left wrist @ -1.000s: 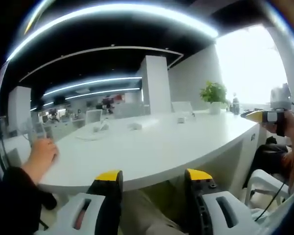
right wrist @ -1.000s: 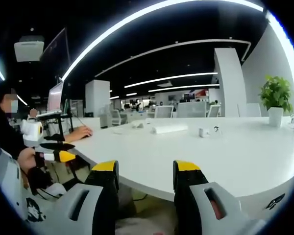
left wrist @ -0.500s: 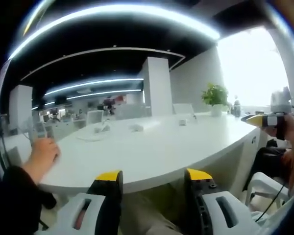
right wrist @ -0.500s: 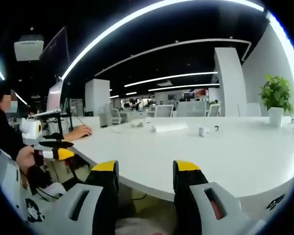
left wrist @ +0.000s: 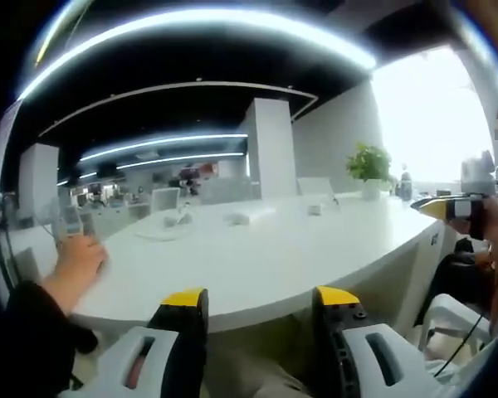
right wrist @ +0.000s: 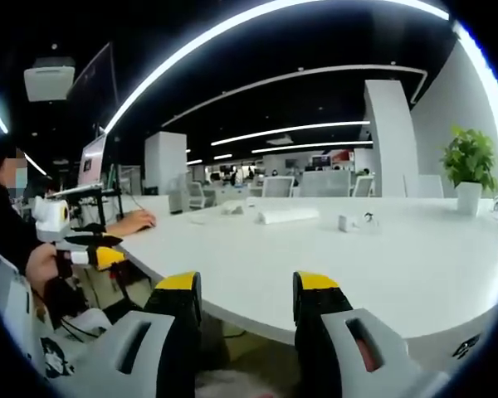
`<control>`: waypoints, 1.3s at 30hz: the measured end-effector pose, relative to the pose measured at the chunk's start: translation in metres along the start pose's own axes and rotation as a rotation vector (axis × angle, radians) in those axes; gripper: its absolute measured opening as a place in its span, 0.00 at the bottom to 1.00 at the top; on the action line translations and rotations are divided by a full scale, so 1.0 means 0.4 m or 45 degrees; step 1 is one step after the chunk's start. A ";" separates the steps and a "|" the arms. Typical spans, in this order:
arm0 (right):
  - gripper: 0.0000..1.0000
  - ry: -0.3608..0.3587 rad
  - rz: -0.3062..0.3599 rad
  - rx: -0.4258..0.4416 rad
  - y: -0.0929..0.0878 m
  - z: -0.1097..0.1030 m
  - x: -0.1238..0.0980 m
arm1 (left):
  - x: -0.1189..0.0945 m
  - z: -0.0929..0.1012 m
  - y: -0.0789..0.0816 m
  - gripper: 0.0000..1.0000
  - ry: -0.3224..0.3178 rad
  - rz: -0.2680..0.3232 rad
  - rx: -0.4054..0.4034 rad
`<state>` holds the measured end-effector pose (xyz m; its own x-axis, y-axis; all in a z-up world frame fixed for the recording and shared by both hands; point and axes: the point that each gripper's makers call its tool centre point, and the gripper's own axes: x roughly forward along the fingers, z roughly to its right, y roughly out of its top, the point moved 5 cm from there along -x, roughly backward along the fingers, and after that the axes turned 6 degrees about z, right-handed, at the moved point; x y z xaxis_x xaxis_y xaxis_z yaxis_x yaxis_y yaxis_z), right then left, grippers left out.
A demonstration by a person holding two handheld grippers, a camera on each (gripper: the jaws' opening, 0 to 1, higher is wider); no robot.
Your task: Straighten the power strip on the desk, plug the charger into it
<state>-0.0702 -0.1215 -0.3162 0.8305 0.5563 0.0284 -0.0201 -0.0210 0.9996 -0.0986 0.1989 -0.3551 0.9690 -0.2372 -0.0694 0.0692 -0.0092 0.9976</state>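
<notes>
White desk (left wrist: 257,257) fills mid-frame in the left gripper view; the left gripper (left wrist: 257,300), low centre, gapes empty short of its edge. In the right gripper view the right gripper (right wrist: 247,286) gapes empty too; power strip (right wrist: 288,216) and charger (right wrist: 346,222) lie far across. Overreaching could knock them; bare desktop gives room.

A white power strip (right wrist: 287,216) lies flat, far across the white desk (right wrist: 382,265), with a small white charger (right wrist: 346,223) near it.

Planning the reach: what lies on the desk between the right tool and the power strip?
Bare white desk from the right tool to the power strip, in the right gripper view.
</notes>
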 end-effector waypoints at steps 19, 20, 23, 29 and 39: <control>0.44 0.017 -0.031 -0.017 -0.003 0.005 0.038 | 0.015 -0.011 0.021 0.52 0.007 0.023 0.013; 0.44 0.017 -0.032 -0.018 -0.002 0.006 0.039 | 0.017 -0.010 0.022 0.52 0.006 0.024 0.014; 0.44 0.014 -0.041 -0.028 -0.002 0.010 0.047 | 0.021 -0.009 0.028 0.52 0.004 0.030 0.019; 0.44 0.019 -0.054 -0.032 -0.002 0.015 0.064 | 0.031 -0.010 0.037 0.52 -0.001 0.035 0.025; 0.44 0.044 -0.070 -0.046 0.004 0.026 0.110 | 0.059 -0.012 0.060 0.52 -0.017 0.054 0.035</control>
<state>-0.0279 -0.1055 -0.3135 0.8113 0.5839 -0.0271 0.0046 0.0400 0.9992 -0.0731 0.1979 -0.3328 0.9676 -0.2511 -0.0271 0.0215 -0.0253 0.9994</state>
